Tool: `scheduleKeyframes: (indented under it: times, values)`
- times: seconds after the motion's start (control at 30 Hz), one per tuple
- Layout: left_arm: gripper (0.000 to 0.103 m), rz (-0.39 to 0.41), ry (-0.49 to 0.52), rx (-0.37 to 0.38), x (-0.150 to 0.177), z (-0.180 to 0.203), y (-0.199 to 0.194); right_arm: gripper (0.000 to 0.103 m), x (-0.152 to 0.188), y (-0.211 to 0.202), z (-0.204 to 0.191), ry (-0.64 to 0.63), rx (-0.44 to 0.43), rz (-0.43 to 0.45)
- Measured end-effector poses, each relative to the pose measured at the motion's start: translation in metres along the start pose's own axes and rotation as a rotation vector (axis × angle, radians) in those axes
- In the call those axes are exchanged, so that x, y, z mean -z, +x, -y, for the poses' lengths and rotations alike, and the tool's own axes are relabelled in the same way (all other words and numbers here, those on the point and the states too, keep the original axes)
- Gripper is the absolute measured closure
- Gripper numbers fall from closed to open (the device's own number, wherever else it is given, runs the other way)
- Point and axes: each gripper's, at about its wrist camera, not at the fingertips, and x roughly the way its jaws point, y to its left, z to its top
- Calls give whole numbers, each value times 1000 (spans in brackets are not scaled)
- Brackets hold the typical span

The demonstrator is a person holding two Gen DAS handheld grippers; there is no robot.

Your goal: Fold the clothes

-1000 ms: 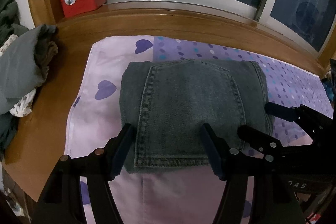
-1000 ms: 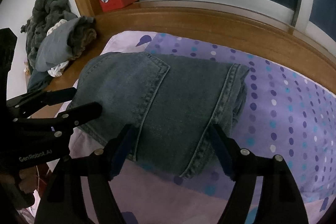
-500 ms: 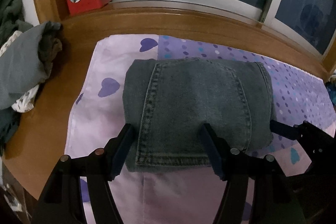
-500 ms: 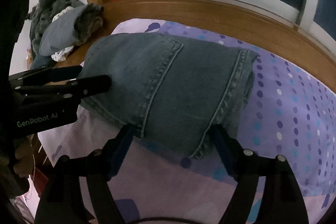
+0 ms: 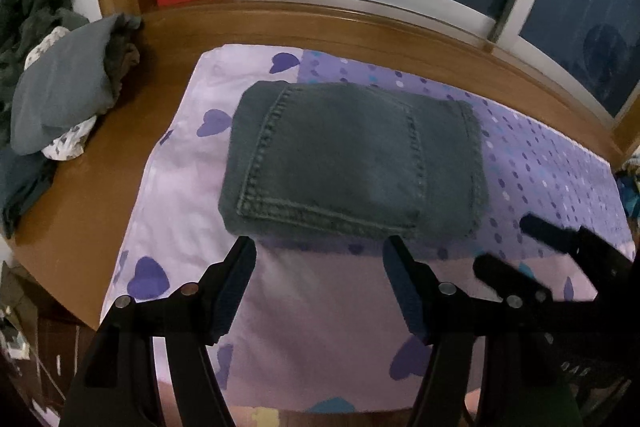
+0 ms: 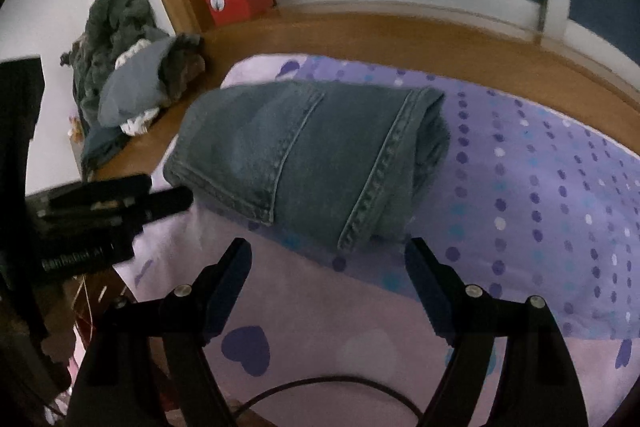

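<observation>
On the purple patterned sheet (image 5: 180, 163), toward its far edge, your folded grey-blue denim jeans (image 5: 352, 159) lie free; your left gripper (image 5: 320, 259) and right gripper (image 6: 328, 263) hang spread and empty, the right's jaws having just widened.

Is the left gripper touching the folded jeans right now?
Apart. In the left wrist view the left gripper is open, with purple cloth showing between its tips and the folded jeans.
</observation>
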Motion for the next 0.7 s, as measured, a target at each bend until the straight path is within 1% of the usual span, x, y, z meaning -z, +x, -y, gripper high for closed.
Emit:
scheduleKeyframes:
  times: [0.13, 0.23, 0.33, 0.43, 0.53, 0.63, 0.67, 0.7]
  values:
    - [36, -5, 20, 9, 2, 6, -8, 21, -3, -13, -2, 18, 25, 61]
    - [36, -11, 25, 33, 1, 5, -9, 21, -6, -14, -4, 36, 48, 67]
    - [36, -10, 37, 40, -1, 2, -9, 20, -7, -12, -6, 78, 74, 57]
    - [36, -1, 50, 37, -3, -2, -6, 18, -8, -8, -7, 115, 83, 50]
    - [35, 7, 52, 31, -4, -7, -3, 16, -7, -4, -11, 121, 87, 36]
    - [28, 8, 44, 35, -7, -12, 0, 14, -7, -3, -14, 130, 94, 43]
    - [28, 10, 39, 36, -8, -14, 1, 12, -7, -4, -14, 135, 96, 47]
    - [25, 13, 33, 38, -9, -15, 1, 0, -8, -4, -13, 140, 98, 50]
